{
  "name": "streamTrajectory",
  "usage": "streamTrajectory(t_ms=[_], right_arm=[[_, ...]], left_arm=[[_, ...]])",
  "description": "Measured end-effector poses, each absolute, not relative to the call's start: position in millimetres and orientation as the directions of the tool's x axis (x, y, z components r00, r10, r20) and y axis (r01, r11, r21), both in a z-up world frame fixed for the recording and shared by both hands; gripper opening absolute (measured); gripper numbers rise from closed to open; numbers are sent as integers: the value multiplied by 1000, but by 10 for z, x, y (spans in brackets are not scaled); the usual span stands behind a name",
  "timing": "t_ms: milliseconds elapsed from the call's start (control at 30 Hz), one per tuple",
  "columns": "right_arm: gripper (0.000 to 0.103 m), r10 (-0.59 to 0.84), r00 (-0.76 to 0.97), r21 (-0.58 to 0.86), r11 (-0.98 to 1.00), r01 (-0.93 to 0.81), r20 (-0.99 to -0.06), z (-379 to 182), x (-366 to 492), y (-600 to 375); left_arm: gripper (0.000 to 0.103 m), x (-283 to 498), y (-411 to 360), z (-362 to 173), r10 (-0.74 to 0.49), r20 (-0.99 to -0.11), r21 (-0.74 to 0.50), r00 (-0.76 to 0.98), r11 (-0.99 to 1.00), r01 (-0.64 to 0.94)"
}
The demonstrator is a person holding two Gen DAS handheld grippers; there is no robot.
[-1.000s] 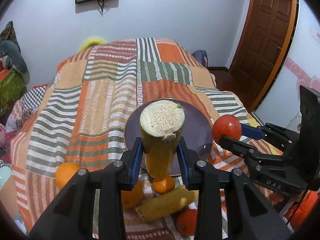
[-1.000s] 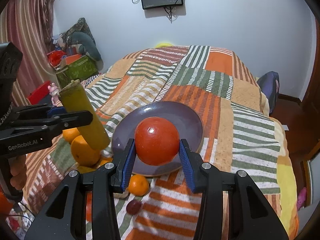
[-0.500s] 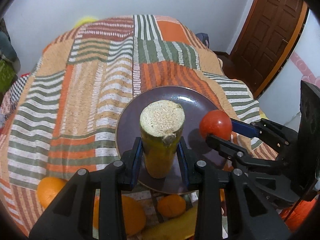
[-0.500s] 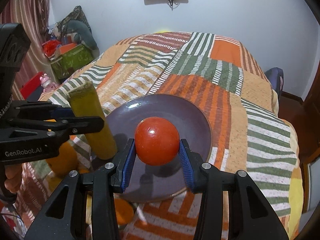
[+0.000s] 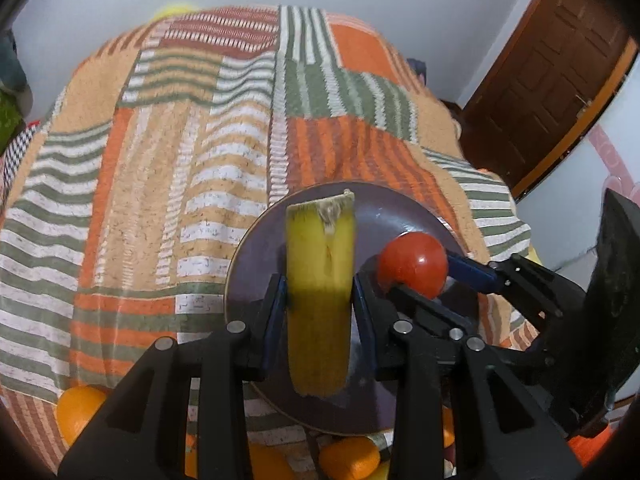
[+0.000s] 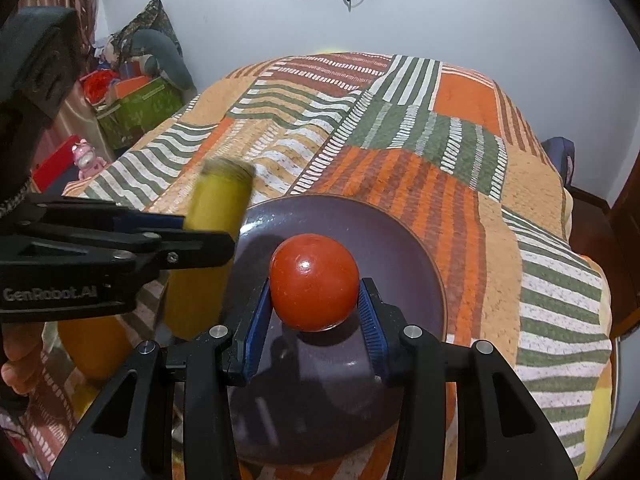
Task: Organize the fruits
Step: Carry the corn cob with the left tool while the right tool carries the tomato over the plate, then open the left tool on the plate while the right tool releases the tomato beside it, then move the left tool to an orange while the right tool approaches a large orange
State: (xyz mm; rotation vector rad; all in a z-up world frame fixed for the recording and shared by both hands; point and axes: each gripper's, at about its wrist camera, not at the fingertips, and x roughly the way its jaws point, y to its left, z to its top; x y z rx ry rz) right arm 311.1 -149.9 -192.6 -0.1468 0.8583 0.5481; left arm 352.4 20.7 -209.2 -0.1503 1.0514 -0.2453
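My left gripper [image 5: 320, 300] is shut on a yellow sugarcane piece [image 5: 320, 280], which lies tilted forward over the left part of a dark purple plate [image 5: 376, 204]. My right gripper [image 6: 316, 304] is shut on a red tomato [image 6: 314, 282] and holds it just above the plate [image 6: 384, 236]. In the left wrist view the tomato [image 5: 414, 264] sits right of the cane. In the right wrist view the cane [image 6: 212, 236] is at the plate's left rim, blurred. The left gripper [image 6: 224, 240] comes in from the left there.
The plate lies on a striped patchwork bedspread [image 5: 168, 152]. Several oranges [image 5: 76, 412] and another yellow piece lie at the near edge below the plate. A brown door [image 5: 552, 80] is at the right; boxes and toys [image 6: 136, 108] stand left of the bed.
Both grippers have moved forward and down over the plate. The cane has tipped from upright to leaning forward, its cut end pointing away. The tomato is lower, close to the plate.
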Motion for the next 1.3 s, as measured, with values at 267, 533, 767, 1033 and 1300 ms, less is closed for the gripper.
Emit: streamTrajectory(t_ms=[267,533,767,1033,1300], right_arm=[[40,385,498,90,851,-518,-777,-1984,3201,-1414],[46,362,508,70,860,-506,-781,-1918,3188,-1404],[52,371,546,55,860,-508,-751,-1661,3052,-1396],[53,402,558,63,846,-529,-726,-1397,2740,-1278],[63,422,534,60,821,-567,-732,-1367,2423,-986]], left_arm=[[25,3528,232,-2141,-235,-849,-198,474,972,126],[25,3368,274,-2004,-174,-829,-124,531,984,129],[28,3076,347,-1833,-127,-810,-63,573,990,130],[47,2644,599,-1553,-85,-767,-34,636,995,91],[63,2245,1017,-1403,-26,-738,-17,674,1000,20]])
